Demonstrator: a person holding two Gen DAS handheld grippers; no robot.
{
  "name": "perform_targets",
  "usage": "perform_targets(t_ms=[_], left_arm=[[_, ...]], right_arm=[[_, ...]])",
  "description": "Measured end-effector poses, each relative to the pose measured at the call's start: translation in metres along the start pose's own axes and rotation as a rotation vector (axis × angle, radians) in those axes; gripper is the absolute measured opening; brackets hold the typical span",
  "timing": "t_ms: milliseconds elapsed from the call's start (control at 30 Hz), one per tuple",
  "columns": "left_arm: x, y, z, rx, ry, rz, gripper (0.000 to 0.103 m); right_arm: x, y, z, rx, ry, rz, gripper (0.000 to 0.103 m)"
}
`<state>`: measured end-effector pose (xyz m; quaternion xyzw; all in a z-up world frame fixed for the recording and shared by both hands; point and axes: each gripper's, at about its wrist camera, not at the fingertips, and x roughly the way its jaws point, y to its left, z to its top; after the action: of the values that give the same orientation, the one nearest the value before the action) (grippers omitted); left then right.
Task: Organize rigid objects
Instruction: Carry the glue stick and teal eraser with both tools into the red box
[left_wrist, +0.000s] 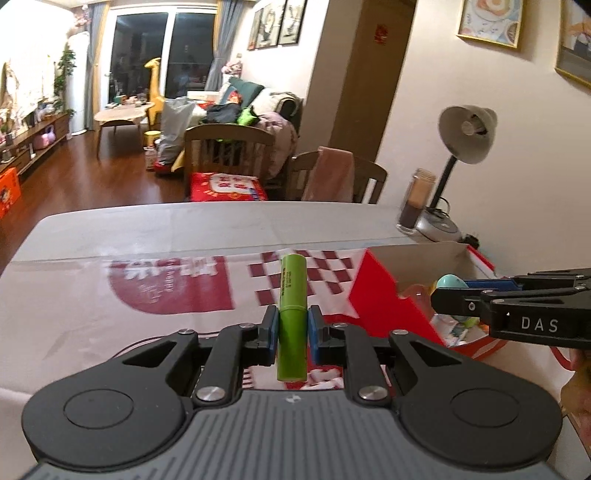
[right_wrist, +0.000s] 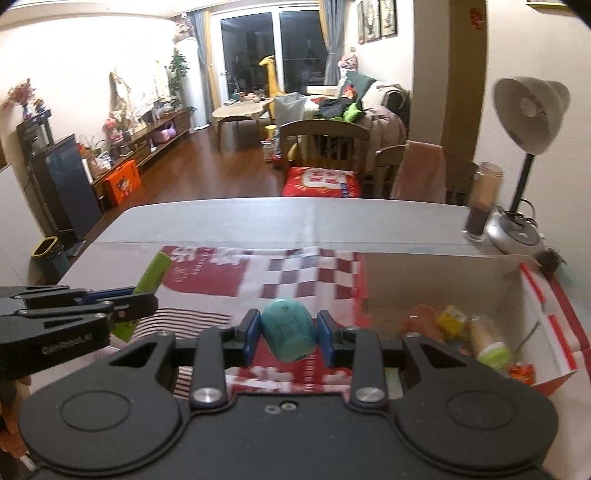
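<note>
My left gripper (left_wrist: 291, 326) is shut on a green tube (left_wrist: 292, 314) and holds it upright above the table. It also shows at the left of the right wrist view (right_wrist: 142, 301), with the green tube (right_wrist: 153, 273) sticking up. My right gripper (right_wrist: 288, 332) is shut on a teal rounded container (right_wrist: 287, 330), just left of an open red and white cardboard box (right_wrist: 532, 295). In the left wrist view the right gripper (left_wrist: 443, 295) reaches in over the box (left_wrist: 384, 299) with the teal container (left_wrist: 451, 282) at its tip.
The box holds several small items, among them a yellow pack (right_wrist: 452, 319) and a tube with a green cap (right_wrist: 491, 341). A red and white checked cloth (right_wrist: 295, 273) covers the table. A jar (right_wrist: 482, 201) and a desk lamp (right_wrist: 524, 110) stand at the back right. Chairs (right_wrist: 325, 144) stand behind the table.
</note>
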<state>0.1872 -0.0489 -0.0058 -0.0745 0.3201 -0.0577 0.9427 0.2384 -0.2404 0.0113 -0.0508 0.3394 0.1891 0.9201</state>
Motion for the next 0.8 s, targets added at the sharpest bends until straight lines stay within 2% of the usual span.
perform_targets(t_ms=[333,667,800], left_arm=[[0.057,-0.077,0.016,0.049,0.06,-0.086,0.016],[0.119,-0.143,0.017,0.107,0.161,-0.155,0.016],[0.141,-0.164,0.015,0.136,0.199,-0.157,0.016]], right_arm=[[0.007,-0.11,-0.006,0.075,0.028,-0.084,0.032],[0.022,-0.181,-0.018,0.09,0.078,-0.121,0.032],[0.032,-0.201,-0.025,0.1,0.109,-0.128,0.032]])
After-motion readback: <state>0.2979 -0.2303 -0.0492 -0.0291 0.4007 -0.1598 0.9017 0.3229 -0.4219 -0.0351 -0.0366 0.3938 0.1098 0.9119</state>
